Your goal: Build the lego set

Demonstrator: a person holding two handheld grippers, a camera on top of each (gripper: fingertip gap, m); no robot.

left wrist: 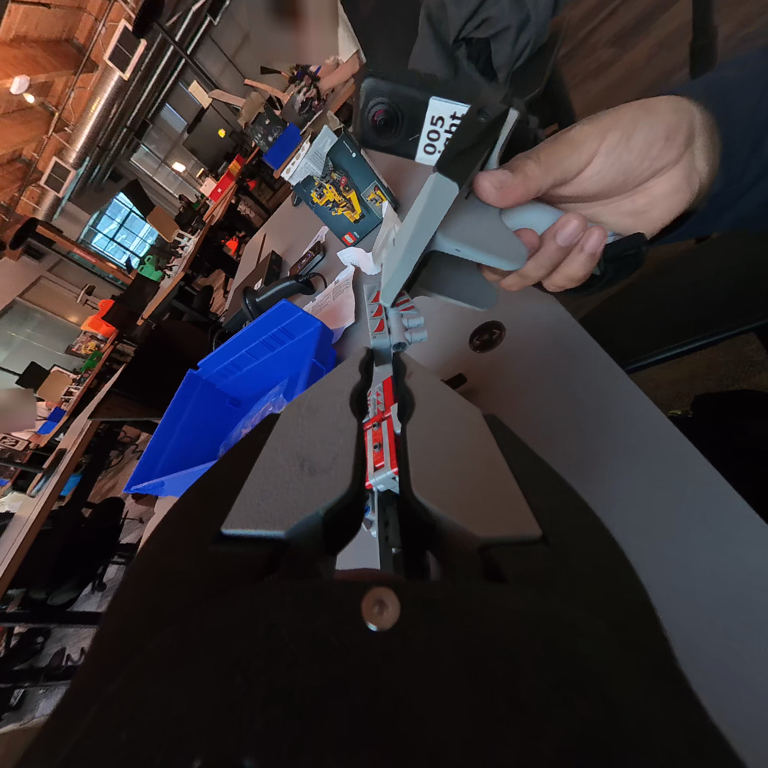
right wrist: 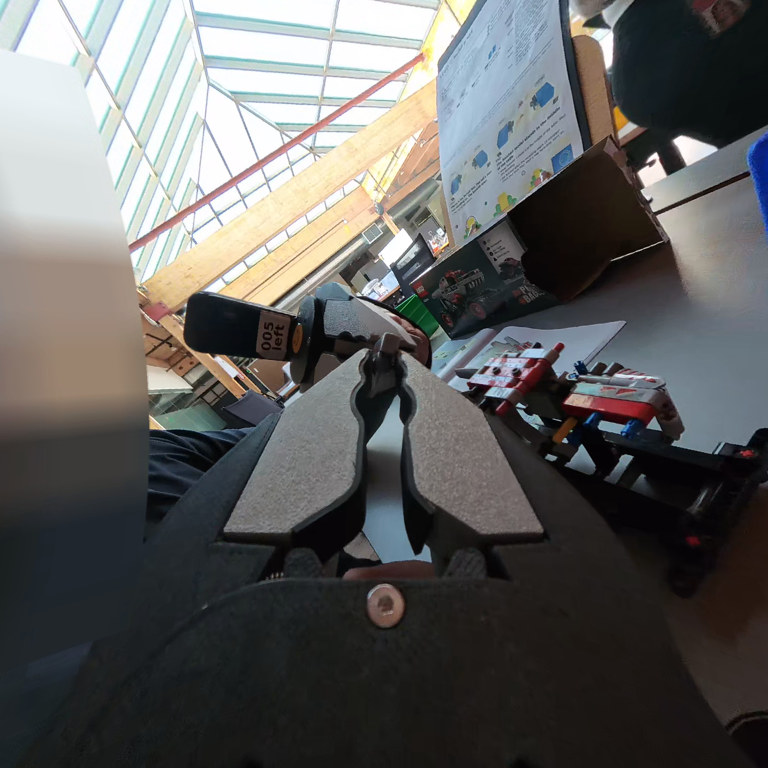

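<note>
My left gripper (left wrist: 380,361) is shut on a long red, white and grey lego sub-assembly (left wrist: 382,432) that runs between its fingers and sticks out past the tips. My right gripper (left wrist: 388,297), held by a hand, meets the grey far end (left wrist: 399,328) of that sub-assembly from above. In the right wrist view my right gripper (right wrist: 384,361) is shut on a small grey lego part (right wrist: 383,365), with the left gripper (right wrist: 332,328) just behind it. A partly built red and black lego vehicle (right wrist: 582,407) stands on the table to the right.
A blue bin (left wrist: 232,399) lies left of the grippers on the grey table (left wrist: 561,415), with papers (left wrist: 332,295) and a lego box (left wrist: 345,195) beyond. The right wrist view shows another lego box (right wrist: 478,291), an open cardboard box (right wrist: 582,232), a booklet (right wrist: 561,340) and an upright printed sheet (right wrist: 507,104). My two grippers' fingertips are within a few centimetres of each other.
</note>
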